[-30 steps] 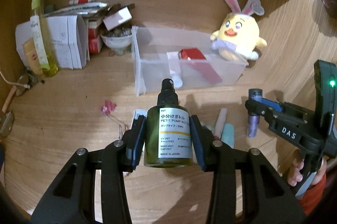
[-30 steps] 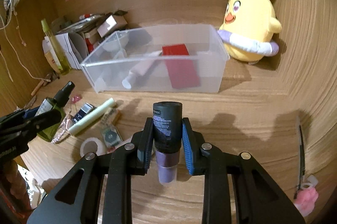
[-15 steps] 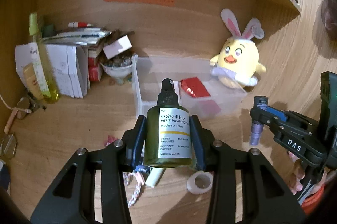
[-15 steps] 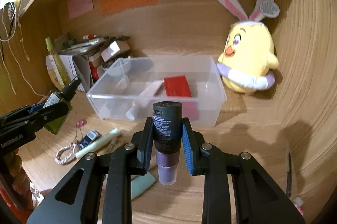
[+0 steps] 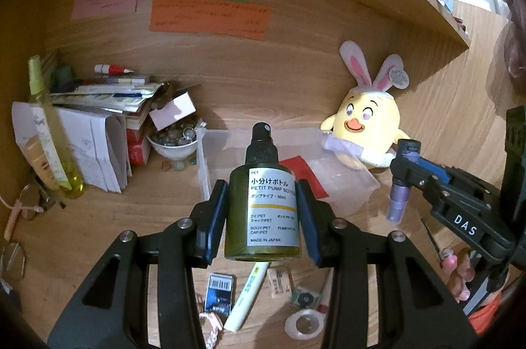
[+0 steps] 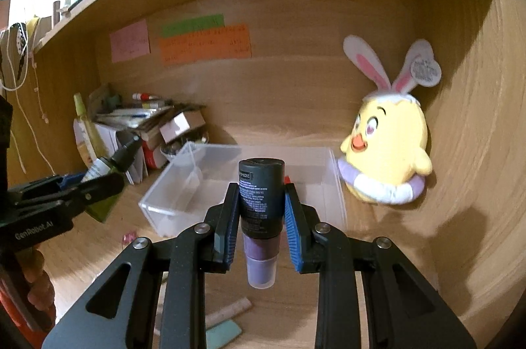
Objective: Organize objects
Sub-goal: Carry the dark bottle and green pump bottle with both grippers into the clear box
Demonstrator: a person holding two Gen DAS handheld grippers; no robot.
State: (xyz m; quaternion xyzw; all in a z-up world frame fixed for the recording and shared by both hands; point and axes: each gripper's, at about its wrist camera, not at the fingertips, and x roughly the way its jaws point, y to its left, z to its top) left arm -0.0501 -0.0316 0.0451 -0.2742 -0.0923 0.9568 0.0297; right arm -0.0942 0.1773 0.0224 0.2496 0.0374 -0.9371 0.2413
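Note:
My left gripper (image 5: pixel 263 217) is shut on a green pump bottle (image 5: pixel 263 211) with a white label and black spray cap, held upright in the air in front of the clear plastic bin (image 5: pixel 203 165). My right gripper (image 6: pixel 259 217) is shut on a black-and-purple tube (image 6: pixel 261 207), cap end up, also lifted short of the bin (image 6: pixel 164 201). The bin holds a red card (image 5: pixel 304 171). Each gripper shows in the other's view: the right one (image 5: pixel 404 171) with its tube, the left one (image 6: pixel 102 181) with its bottle.
A yellow bunny-eared plush (image 5: pixel 368 132) sits right of the bin. Papers, boxes, a bowl of stones (image 5: pixel 172 140) and a tall yellow bottle (image 5: pixel 52 132) crowd the left. Small items lie on the desk below: a white stick (image 5: pixel 246 296), tape roll (image 5: pixel 304 322), blue card (image 5: pixel 218 293).
Both grippers have risen and drawn back with their loads. The bin and plush now sit lower and farther, and more of the shelf above shows.

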